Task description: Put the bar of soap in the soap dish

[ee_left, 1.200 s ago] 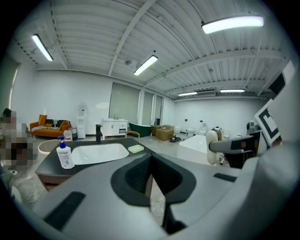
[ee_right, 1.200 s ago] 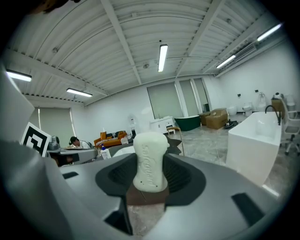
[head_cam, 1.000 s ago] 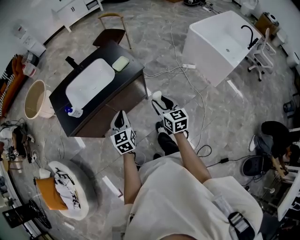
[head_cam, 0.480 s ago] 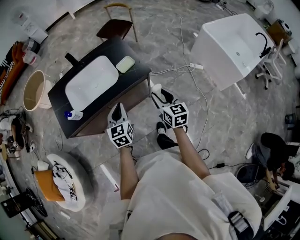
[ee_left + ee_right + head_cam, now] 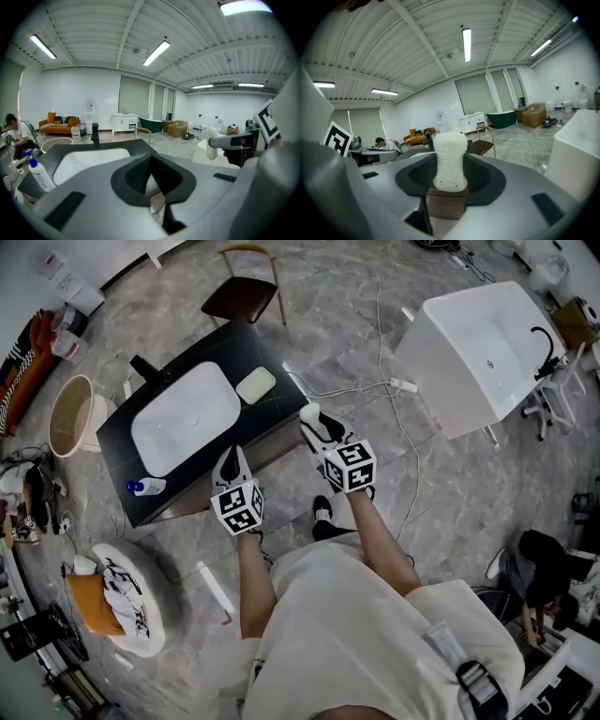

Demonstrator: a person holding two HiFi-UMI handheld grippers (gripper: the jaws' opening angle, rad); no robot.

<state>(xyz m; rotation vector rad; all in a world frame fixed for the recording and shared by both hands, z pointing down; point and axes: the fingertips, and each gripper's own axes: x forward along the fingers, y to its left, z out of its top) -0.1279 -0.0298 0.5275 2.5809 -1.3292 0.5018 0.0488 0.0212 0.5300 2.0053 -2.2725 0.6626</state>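
Two handheld grippers hover at the near edge of the black vanity counter [image 5: 225, 348]. The left gripper [image 5: 232, 460] has its dark jaws pressed together, nothing between them, in front of the white oval sink basin [image 5: 183, 418]. The pale green rectangular soap dish [image 5: 256, 385] lies on the counter right of the basin, apart from both grippers. The right gripper [image 5: 315, 421], beside the counter's right corner, is clamped on the white bar of soap [image 5: 450, 161], which stands upright between the jaws, its top past their tips.

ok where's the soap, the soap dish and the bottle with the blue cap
soap [image 5: 450, 160], right gripper view, middle of the bar
soap dish [image 5: 256, 385], head view, bare middle
bottle [image 5: 153, 486], head view, white body
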